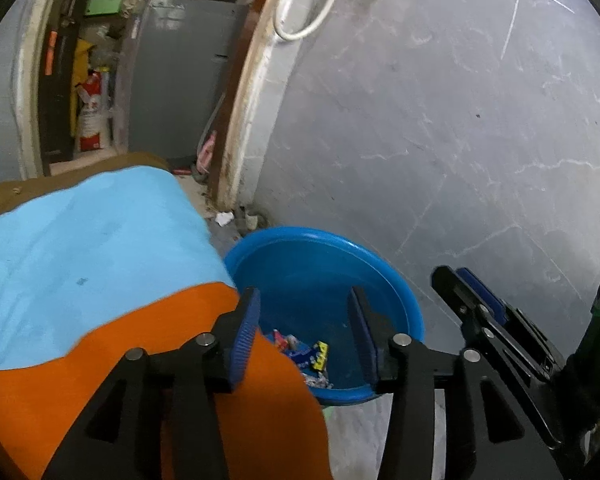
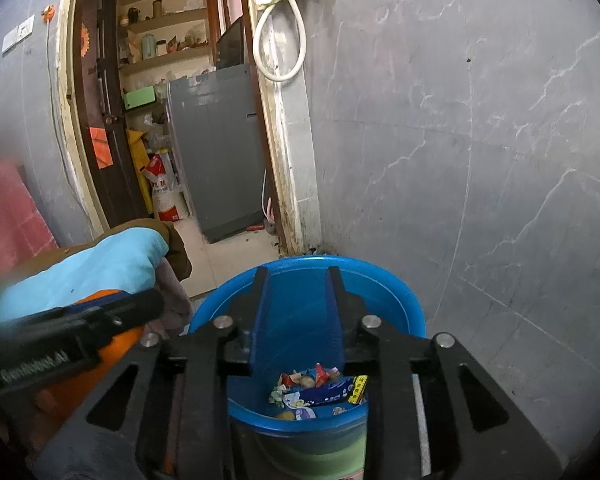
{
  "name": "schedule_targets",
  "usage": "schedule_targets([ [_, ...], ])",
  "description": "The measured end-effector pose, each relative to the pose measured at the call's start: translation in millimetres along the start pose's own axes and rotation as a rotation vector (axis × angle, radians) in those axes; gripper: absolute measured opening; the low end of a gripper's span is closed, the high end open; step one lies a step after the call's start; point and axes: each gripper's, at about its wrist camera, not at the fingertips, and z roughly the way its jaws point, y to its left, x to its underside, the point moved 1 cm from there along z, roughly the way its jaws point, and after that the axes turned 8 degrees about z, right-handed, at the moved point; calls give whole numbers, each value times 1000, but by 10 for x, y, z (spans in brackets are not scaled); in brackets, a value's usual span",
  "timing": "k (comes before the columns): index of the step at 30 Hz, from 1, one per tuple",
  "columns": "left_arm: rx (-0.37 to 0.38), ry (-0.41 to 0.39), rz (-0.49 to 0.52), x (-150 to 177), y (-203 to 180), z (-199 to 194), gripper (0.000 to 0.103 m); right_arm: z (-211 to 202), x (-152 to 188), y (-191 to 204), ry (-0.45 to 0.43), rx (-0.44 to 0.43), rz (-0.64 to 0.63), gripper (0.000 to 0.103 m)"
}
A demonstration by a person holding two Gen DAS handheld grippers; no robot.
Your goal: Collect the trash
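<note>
A blue plastic bin (image 1: pixel 400 300) stands on the floor against the grey wall. Several crumpled wrappers (image 1: pixel 300 354) lie at its bottom. My left gripper (image 1: pixel 304 320) hangs over the bin's near side, open, with nothing between its blue pads. In the right wrist view the same bin (image 2: pixel 396 296) fills the lower middle, with the wrappers (image 2: pixel 320 390) showing below the fingers. My right gripper (image 2: pixel 298 308) is above the bin's mouth, open and empty. Each gripper appears in the other's view: the right gripper (image 1: pixel 456 280) to the right, the left gripper (image 2: pixel 140 304) to the left.
A light-blue and orange cloth (image 1: pixel 80 248) covers a surface just left of the bin. Behind it an open doorway shows a grey cabinet (image 2: pixel 220 160), shelves and a red-and-white sack (image 2: pixel 164 192). A white hose (image 2: pixel 280 40) hangs on the marbled grey wall (image 2: pixel 480 160).
</note>
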Motion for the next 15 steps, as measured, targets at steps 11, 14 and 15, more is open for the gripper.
schedule_targets([
  [11,-187,-153,-20,73,246,-661,91,-170,-20,83,-60,-1,-34,63],
  [14,-211,-181,-32,125,342,-847,97,-260,-34,123,-79,1,-40,71],
  [15,-218,-187,-34,137,353,-895,98,-302,-39,138,-86,0,-41,74],
])
